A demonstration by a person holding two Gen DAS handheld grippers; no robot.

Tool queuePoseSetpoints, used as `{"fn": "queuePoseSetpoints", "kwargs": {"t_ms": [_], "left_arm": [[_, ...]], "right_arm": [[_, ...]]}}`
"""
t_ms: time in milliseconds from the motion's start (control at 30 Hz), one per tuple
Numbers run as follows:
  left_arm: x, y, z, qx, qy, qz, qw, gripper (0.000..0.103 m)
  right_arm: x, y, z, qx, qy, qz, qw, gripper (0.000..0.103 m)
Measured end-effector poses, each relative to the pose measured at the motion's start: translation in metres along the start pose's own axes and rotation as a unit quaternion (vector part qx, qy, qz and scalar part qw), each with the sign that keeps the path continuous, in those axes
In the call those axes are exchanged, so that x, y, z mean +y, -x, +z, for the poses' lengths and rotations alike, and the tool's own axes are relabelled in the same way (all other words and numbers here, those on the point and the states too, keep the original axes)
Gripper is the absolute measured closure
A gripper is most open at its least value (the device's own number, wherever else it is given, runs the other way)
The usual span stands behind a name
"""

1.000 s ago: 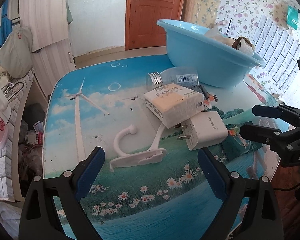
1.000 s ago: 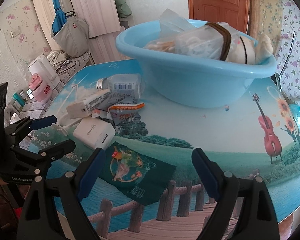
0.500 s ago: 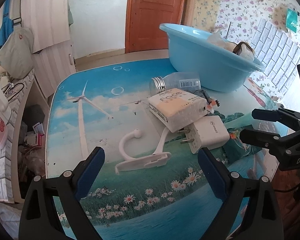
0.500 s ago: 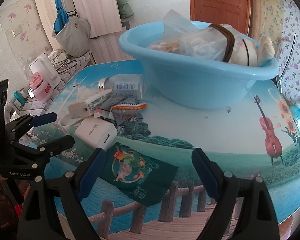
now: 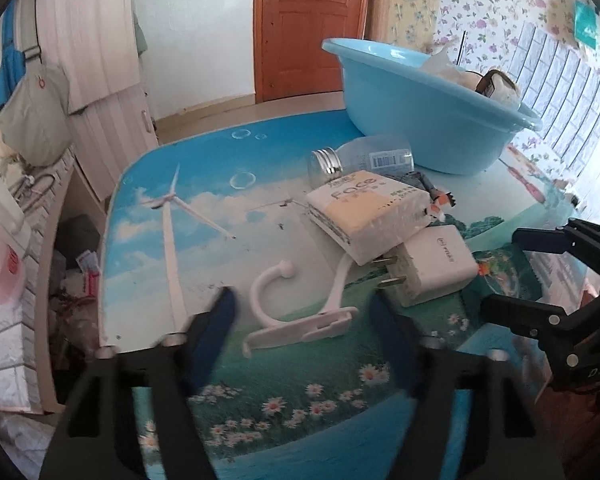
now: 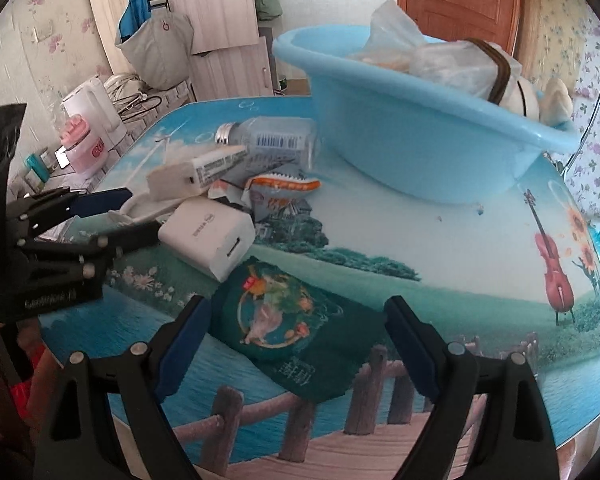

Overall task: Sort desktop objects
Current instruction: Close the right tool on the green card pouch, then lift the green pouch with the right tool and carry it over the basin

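A white plastic hook (image 5: pixel 300 316) lies flat on the picture-printed table (image 5: pixel 204 184). My left gripper (image 5: pixel 302 320) is open, its blurred fingers on either side of the hook. Past the hook a white charger (image 5: pixel 432 264) leans under a tissue pack (image 5: pixel 368 208), with a clear bottle (image 5: pixel 364 156) lying behind them. The blue basin (image 6: pixel 400 128) holds bagged items. My right gripper (image 6: pixel 296 340) is open just above a dark green packet (image 6: pixel 296 320), empty. An orange snack wrapper (image 6: pixel 284 188) lies by the charger (image 6: pixel 208 236).
A white kettle (image 6: pixel 96 112) and a pink cup (image 6: pixel 80 144) stand on a side counter left of the table. The table's rounded near edge (image 6: pixel 340 432) runs under my right gripper. A brown door (image 5: pixel 312 28) is at the back.
My left gripper's fingers have drawn much nearer each other around the white hook. Both grippers have moved forward and lower toward the pile.
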State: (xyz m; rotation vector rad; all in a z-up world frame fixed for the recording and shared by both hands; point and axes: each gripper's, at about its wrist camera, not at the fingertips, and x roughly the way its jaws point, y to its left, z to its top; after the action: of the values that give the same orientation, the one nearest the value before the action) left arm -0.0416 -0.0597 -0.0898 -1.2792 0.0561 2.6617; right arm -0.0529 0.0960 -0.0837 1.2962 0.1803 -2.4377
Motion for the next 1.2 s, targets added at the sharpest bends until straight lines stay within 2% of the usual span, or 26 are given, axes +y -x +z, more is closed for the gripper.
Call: {"fn": "queuePoseSetpoints", "kwargs": {"t_ms": [167, 233, 267, 300, 333, 367, 600, 633, 700, 800, 1000, 1200], "left_arm": [[0.005, 0.002, 0.0, 0.001, 0.009, -0.014, 0.9999, 0.05], [0.003, 0.003, 0.0, 0.002, 0.009, -0.015, 0.9998, 0.05], [0.003, 0.004, -0.001, 0.003, 0.008, -0.016, 0.9998, 0.05], [0.002, 0.004, -0.002, 0.003, 0.008, -0.017, 0.9998, 0.05], [0.001, 0.005, -0.004, 0.002, 0.008, -0.019, 0.9998, 0.05], [0.0, 0.006, -0.005, 0.002, 0.007, -0.019, 0.9998, 0.05], [-0.004, 0.015, -0.015, 0.008, 0.009, -0.023, 0.9997, 0.05], [-0.006, 0.016, -0.016, 0.009, 0.009, -0.023, 0.9997, 0.05], [-0.007, 0.018, -0.017, 0.01, 0.009, -0.021, 0.9997, 0.05], [-0.011, 0.023, -0.017, 0.009, 0.006, -0.019, 0.9998, 0.05], [-0.016, 0.029, -0.021, 0.01, 0.002, -0.009, 0.9999, 0.05], [-0.015, 0.027, -0.027, 0.018, 0.013, -0.005, 0.9997, 0.049]], "right_arm": [[0.001, -0.001, -0.001, -0.001, 0.017, -0.005, 1.0, 0.014], [0.0, 0.0, -0.002, -0.005, 0.024, -0.012, 1.0, 0.024], [-0.002, 0.001, -0.001, -0.008, 0.022, -0.011, 1.0, 0.039], [-0.005, 0.003, 0.0, -0.012, 0.016, -0.008, 1.0, 0.049], [-0.009, 0.004, 0.001, -0.012, 0.006, 0.0, 1.0, 0.051], [-0.012, 0.005, 0.001, -0.013, 0.002, 0.001, 1.0, 0.058], [-0.022, 0.01, -0.003, -0.02, -0.017, 0.013, 1.0, 0.064], [-0.023, 0.012, -0.003, -0.022, -0.018, 0.014, 1.0, 0.066], [-0.026, 0.018, -0.003, -0.034, -0.022, 0.02, 0.999, 0.079], [-0.028, 0.027, -0.001, -0.048, -0.021, 0.025, 0.998, 0.085], [-0.032, 0.041, -0.003, -0.069, -0.024, 0.028, 0.997, 0.092], [-0.039, 0.05, -0.008, -0.082, -0.033, 0.023, 0.996, 0.093]]}}
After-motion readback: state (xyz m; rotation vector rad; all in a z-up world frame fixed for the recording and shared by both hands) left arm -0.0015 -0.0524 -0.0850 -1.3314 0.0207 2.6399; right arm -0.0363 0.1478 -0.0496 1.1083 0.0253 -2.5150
